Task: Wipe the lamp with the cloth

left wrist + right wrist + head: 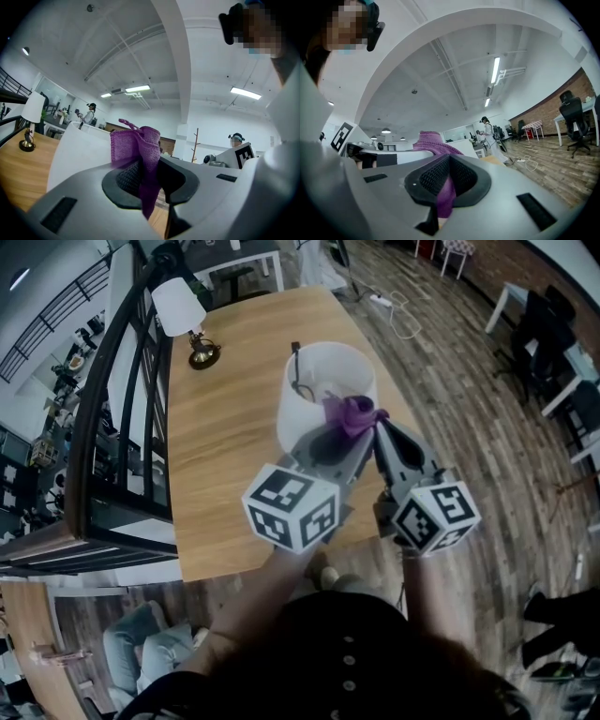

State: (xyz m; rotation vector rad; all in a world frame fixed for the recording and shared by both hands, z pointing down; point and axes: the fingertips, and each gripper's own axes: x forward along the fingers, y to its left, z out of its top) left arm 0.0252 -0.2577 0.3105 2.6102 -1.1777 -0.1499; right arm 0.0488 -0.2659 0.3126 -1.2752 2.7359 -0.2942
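Both grippers are clamped on the cloth (354, 414). The left gripper (144, 174) has its jaws closed on a purple fold that stands up above the pads and hangs down between them. The right gripper (448, 180) pinches another part of the same cloth in the same way.

In the head view the two sets of jaws converge from below and reach up to the near side of the lamp (323, 390), the left one under the shade's lower edge and the right one just beside it. The cloth is bunched at the near right of the lamp's white shade, touching its rim.

The lamp stands on a wooden table (234, 456), toward its right edge. Farther back, at the table's left side, is a small lamp (181, 307) with a white shade and a brass foot. A dark railing (112, 427) runs along the table's left, and a wood floor (469, 381) lies to the right.
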